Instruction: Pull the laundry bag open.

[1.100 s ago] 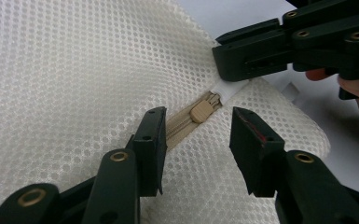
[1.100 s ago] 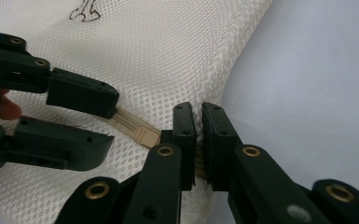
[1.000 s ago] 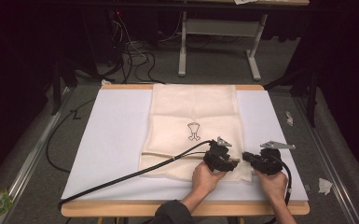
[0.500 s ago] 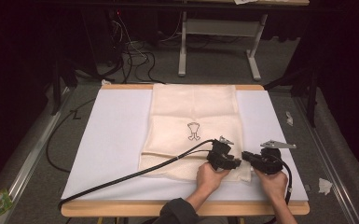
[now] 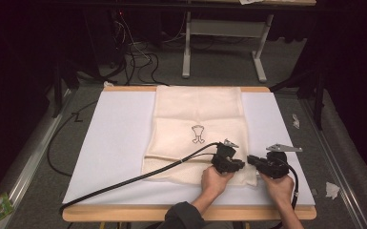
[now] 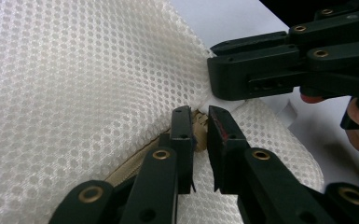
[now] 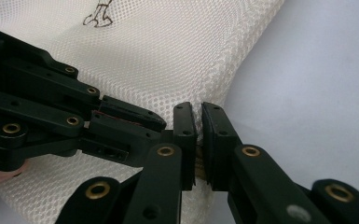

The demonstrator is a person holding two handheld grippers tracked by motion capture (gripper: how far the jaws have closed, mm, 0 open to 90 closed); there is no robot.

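Near the mesh bag's [image 5: 198,129] front corner, my left gripper [image 6: 200,128] has just been closing onto the zipper pull [image 6: 199,125]; my right gripper [image 7: 198,128] clamps the bag's edge, so unzipping can start.

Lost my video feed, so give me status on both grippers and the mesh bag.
Left gripper jaws just closing on the zipper pull. Right gripper shut on the mesh bag corner. Bag flat on white mat; nothing in the way.

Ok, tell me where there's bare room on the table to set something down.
Bare white table left of the mesh bag, though the cable crosses its near part. A narrower strip right of the bag. It is crowded at the bag's near right corner, where the left hand-held gripper and right hand-held gripper pinch it.
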